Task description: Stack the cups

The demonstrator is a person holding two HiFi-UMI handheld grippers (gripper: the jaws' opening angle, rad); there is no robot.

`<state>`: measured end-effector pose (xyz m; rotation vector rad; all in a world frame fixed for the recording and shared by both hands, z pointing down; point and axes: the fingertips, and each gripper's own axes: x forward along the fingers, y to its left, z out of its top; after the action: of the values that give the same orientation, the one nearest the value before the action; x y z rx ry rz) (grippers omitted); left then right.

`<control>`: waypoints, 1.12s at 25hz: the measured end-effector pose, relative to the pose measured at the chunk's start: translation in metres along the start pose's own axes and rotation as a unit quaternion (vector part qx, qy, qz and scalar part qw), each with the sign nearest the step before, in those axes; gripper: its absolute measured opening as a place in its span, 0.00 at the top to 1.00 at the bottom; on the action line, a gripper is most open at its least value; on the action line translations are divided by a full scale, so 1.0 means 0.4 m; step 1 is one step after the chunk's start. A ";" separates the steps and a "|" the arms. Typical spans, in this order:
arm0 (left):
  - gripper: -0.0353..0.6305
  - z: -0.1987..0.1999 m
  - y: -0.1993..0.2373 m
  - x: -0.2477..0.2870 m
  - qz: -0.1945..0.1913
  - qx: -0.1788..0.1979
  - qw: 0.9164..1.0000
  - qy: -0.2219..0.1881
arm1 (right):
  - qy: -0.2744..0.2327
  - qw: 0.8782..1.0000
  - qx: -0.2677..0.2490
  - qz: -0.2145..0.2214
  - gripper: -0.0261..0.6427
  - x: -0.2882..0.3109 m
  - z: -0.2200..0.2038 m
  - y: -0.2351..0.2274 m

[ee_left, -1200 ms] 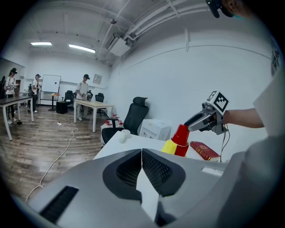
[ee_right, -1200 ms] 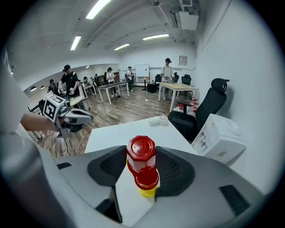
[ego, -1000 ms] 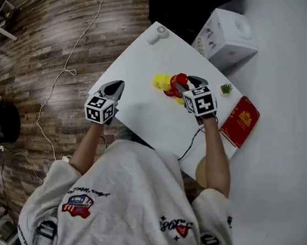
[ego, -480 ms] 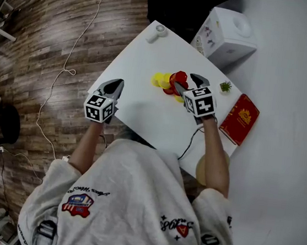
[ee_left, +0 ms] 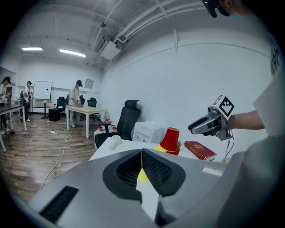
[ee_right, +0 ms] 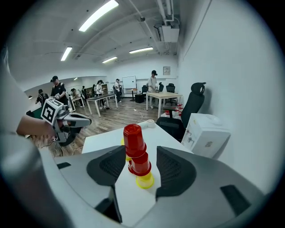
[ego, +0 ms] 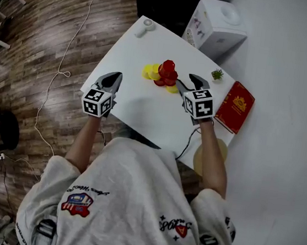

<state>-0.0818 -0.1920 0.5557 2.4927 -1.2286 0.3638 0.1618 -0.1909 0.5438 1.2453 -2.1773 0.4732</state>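
Cups (ego: 165, 73) stand stacked on the table (ego: 143, 112). Your right gripper (ego: 185, 80), just beside them, gapes empty, jaws just narrowing. Your left gripper (ego: 115, 76) is closed, empty.

I can read one wording only: block letters, apparently "SPOR", beside a red heart on the person's grey sweatshirt (ego: 128, 194). The script line above its patch (ego: 78, 204) is too small to read. The red book (ego: 234, 107) bears a gold emblem with illegible lettering. The left gripper (ego: 113, 76) and right gripper (ego: 188, 83) carry black-and-white square code markers.
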 end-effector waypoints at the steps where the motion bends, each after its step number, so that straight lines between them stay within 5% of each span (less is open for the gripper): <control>1: 0.94 0.009 -0.012 0.001 0.000 0.004 1.000 -0.003 | -0.005 1.000 0.005 -0.006 0.65 -0.014 -0.010 -0.007; 7: 0.94 0.056 -0.084 -0.007 0.002 0.029 0.999 -0.015 | -0.033 0.997 0.050 -0.038 0.94 -0.076 -0.077 -0.033; 28: 0.94 0.019 -0.267 -0.244 -0.034 0.054 0.997 -0.053 | -0.178 0.974 0.056 -0.128 0.95 -0.348 -0.135 0.152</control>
<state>-0.0536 -0.0645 0.4930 2.6694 -1.1895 0.2911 0.1809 -0.0385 0.4951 1.7600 -2.2523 0.2858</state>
